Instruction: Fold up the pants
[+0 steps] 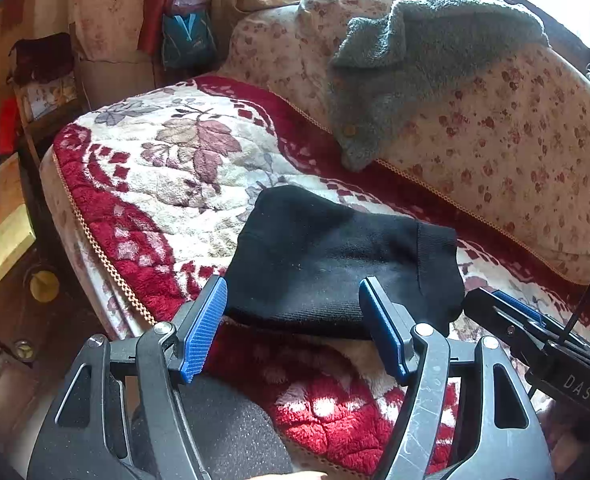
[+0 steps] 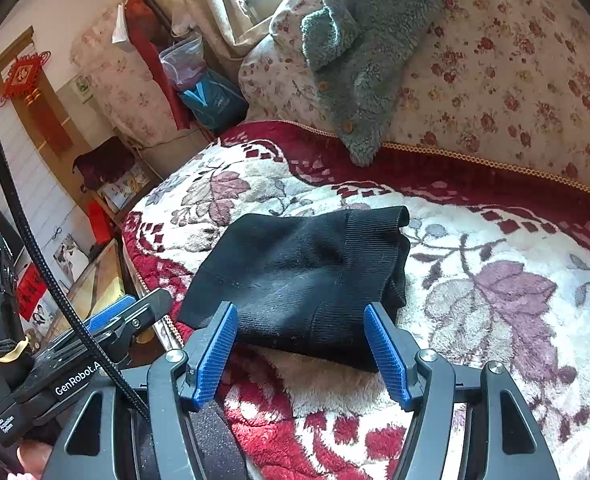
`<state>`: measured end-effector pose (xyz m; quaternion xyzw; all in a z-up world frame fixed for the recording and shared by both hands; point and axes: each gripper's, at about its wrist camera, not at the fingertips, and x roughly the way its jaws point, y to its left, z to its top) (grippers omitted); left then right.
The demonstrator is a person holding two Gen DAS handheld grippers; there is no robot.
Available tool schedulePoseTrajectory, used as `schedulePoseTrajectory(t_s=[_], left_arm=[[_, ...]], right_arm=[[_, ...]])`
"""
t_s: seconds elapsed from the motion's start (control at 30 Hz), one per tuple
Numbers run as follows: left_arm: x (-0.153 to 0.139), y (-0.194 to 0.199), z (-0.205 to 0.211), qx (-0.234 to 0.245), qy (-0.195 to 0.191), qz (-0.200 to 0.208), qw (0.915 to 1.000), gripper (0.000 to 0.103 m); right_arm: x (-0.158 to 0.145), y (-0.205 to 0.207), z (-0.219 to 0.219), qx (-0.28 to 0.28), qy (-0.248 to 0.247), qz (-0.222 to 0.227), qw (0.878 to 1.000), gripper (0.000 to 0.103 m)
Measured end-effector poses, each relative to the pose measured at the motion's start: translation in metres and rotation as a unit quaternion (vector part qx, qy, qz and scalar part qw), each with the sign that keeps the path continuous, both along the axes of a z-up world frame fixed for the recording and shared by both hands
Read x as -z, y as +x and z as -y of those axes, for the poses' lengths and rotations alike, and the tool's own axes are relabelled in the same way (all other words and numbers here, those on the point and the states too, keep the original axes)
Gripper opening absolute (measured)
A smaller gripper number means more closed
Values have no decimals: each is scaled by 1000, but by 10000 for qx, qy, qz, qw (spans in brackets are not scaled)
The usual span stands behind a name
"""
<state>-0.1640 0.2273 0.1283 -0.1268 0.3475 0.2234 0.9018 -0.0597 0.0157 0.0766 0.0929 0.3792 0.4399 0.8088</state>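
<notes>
On the floral sofa blanket lie folded black pants; both hand-held grippers gape empty.

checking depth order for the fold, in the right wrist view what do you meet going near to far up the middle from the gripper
right gripper, jaws open and empty → folded black pants → floral plush blanket → grey fleece garment draped over the floral sofa back
</notes>
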Motion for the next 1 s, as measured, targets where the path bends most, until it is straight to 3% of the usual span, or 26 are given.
schedulePoseTrajectory(t_s=[0.23, 1.0], left_arm=[[-3, -5, 9, 27, 108, 13, 9999, 69], [0, -3, 2, -126, 143, -61, 9998, 69]], right_arm=[[-8, -10, 0, -67, -20, 189, 9998, 64], [-5, -13, -10, -179, -41, 172, 9997, 64]])
